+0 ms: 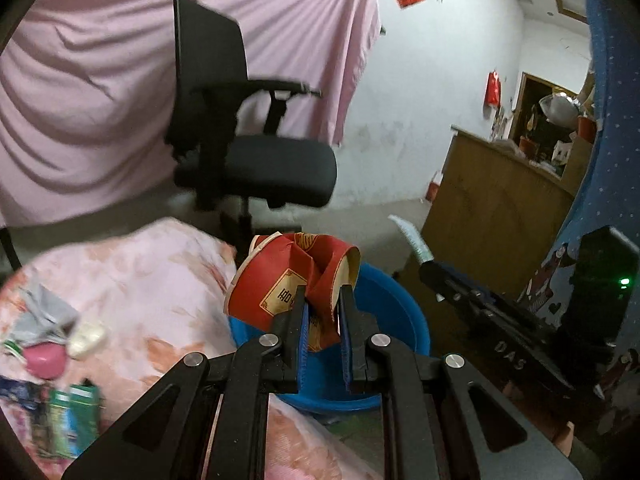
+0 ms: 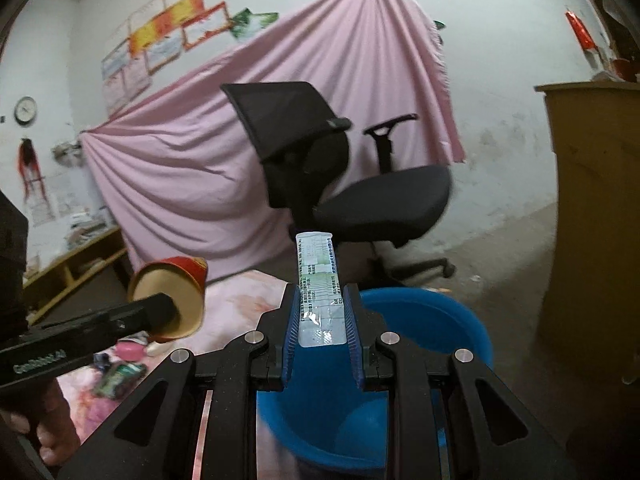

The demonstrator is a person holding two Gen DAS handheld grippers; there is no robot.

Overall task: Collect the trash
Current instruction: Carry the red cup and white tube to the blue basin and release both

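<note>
Two claws, each carrying one piece of trash, held over a blue basin (image 2: 460, 320) that stands on the floor beside a bed with a pink floral cover (image 1: 152, 280). The left claw (image 1: 323, 320) is clenched on the rim wall of a crushed red paper cup (image 1: 292, 280); the cup is dented down one side, printed with a gold label, and lies tilted with its open mouth turned away from the bed. In the left wrist view the basin sits directly beneath and just beyond the cup. The right claw (image 2: 322, 320) grips a flat, clear sachet (image 2: 318, 284) with green and white print; its long axis runs straight forward along the fingers, the free end sticking out past the tips. The basin's opening lies below and slightly right of the sachet in the right wrist view. Both claws appear near enough for a drop; the right one looks the more centred over the opening, so release there seems the simpler move. More litter remains on the bed: a pink lid-like piece (image 1: 44, 360), a green packet (image 1: 74, 416) and grey wrapping (image 1: 44, 312). A black office chair (image 2: 352, 184) stands behind.
</note>
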